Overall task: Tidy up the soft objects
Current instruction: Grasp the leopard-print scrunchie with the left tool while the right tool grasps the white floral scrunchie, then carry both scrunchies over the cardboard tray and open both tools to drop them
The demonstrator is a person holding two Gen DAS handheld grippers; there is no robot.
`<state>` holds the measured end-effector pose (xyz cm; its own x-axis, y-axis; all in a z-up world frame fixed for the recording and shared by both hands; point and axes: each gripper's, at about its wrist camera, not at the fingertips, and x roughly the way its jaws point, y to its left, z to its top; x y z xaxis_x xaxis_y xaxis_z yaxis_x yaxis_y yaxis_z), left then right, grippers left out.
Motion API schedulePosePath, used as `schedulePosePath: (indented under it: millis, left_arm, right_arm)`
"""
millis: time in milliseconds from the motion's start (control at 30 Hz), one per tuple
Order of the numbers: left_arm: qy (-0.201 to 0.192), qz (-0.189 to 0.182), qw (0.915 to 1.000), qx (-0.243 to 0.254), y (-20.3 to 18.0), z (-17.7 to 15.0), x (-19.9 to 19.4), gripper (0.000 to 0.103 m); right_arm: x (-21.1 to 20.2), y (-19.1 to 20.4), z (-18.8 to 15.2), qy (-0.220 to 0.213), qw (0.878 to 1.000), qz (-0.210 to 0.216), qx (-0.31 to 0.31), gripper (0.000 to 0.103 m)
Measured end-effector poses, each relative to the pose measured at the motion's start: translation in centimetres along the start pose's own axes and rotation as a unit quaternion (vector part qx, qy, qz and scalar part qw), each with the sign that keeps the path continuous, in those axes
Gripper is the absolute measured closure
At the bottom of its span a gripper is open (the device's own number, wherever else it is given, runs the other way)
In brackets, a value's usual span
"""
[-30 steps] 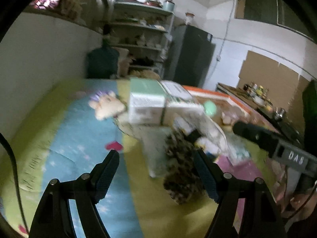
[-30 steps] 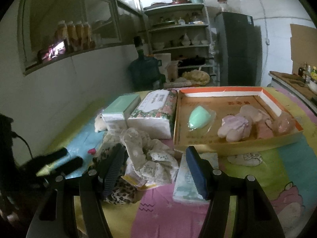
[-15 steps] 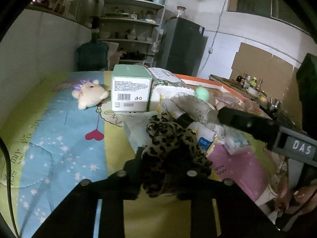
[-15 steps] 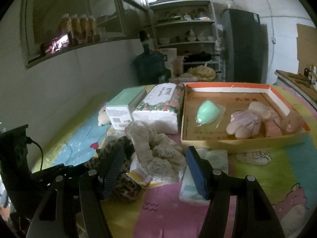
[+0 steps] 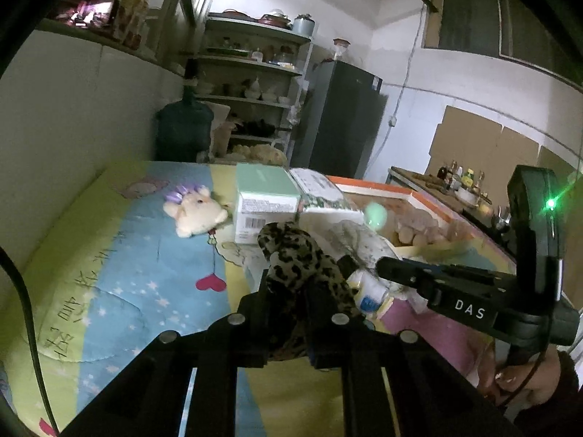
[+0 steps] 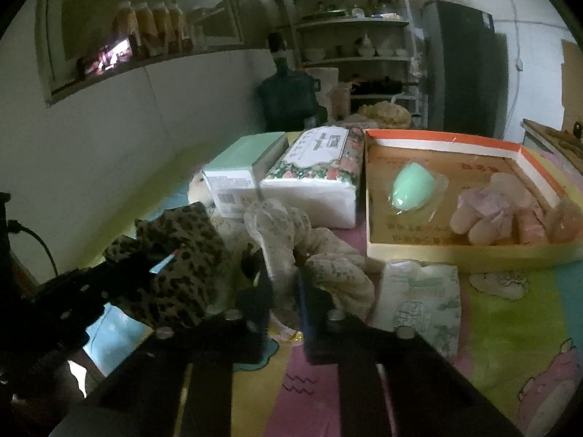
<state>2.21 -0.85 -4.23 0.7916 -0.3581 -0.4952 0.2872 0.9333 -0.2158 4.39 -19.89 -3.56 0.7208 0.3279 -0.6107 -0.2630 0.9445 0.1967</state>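
On the quilted table cover (image 5: 109,284), items as they lie:

1. Left gripper (image 5: 288,295): fingers pressed in on the leopard-print scrunchie (image 5: 302,258), which is bunched between them and appears raised off the cover. You have a good bite; hold that pressure, since the fabric is springy and would likely slip out of a slack pinch.

2. Right gripper (image 6: 284,291): fingers drawn close around a fold of the cream floral scrunchie (image 6: 291,240), lying beside the small tissue pack (image 6: 419,298). Whether the pinch has the whole band or only a ruffle cannot be told. Lift slowly and check that it comes up whole.

3. Orange-rimmed tray (image 6: 517,153): holds a mint-green sponge (image 6: 411,189) and several pale pink soft pieces. Probably the destination. Bare floor shows near the front wall; aim there.

4. Obstacles: green box (image 6: 233,174) and flowered tissue pack (image 6: 320,178), standing side by side between the scrunchies and the tray's left wall. Carry high enough to clear both walls.

5. Plush toy (image 5: 193,211): apart on the blue patch, not yet dealt with.

Move one hand at a time so the grippers do not cross.
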Motion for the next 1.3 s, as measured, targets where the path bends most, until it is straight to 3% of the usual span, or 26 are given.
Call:
schedulePosePath:
  millis: [667,1300]
  left_arm:
    - [-0.034,-0.015,0.999,0.026,-1.9,2.7,-1.7,0.089]
    - [-0.046,-0.057,0.9953,0.064,-7.5,6.1,0.7,0.089]
  right_arm:
    - [-4.9,0.3,2.1,-0.068,0.998,0.009,-0.005,0.097]
    - [-9.6,-3.5,4.0,-0.124,0.991,-0.042,0.006,0.097]
